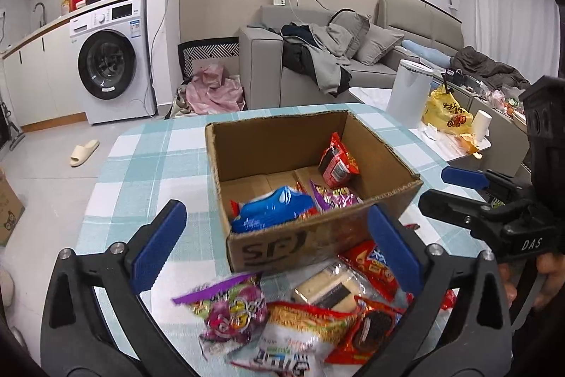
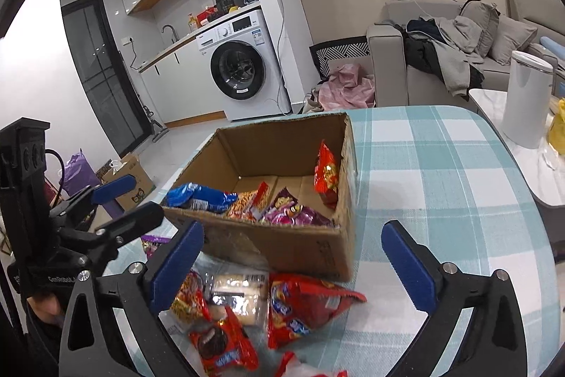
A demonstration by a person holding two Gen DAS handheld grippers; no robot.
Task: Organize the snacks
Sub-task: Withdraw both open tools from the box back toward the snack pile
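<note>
An open cardboard box (image 1: 300,242) (image 2: 282,246) stands on the checked table. Inside lie a blue packet (image 1: 272,212) (image 2: 199,196), a purple packet (image 1: 335,196) (image 2: 293,212) and a red packet (image 1: 337,161) (image 2: 326,174) leaning on the wall. A heap of loose snacks lies in front of the box: a purple candy bag (image 1: 229,310), a noodle packet (image 1: 300,331), a clear cracker pack (image 1: 328,288) (image 2: 240,292), red cookie packets (image 1: 374,264) (image 2: 300,306). My left gripper (image 1: 279,242) is open above the heap. My right gripper (image 2: 300,260) is open above it too.
A white bin (image 1: 409,90) (image 2: 526,98), a yellow bag (image 1: 446,112) and a paper cup (image 1: 482,124) stand on a side table to the right. A washing machine (image 1: 113,59) and sofa (image 1: 317,59) stand behind. Each gripper shows in the other's view (image 1: 455,189) (image 2: 123,200).
</note>
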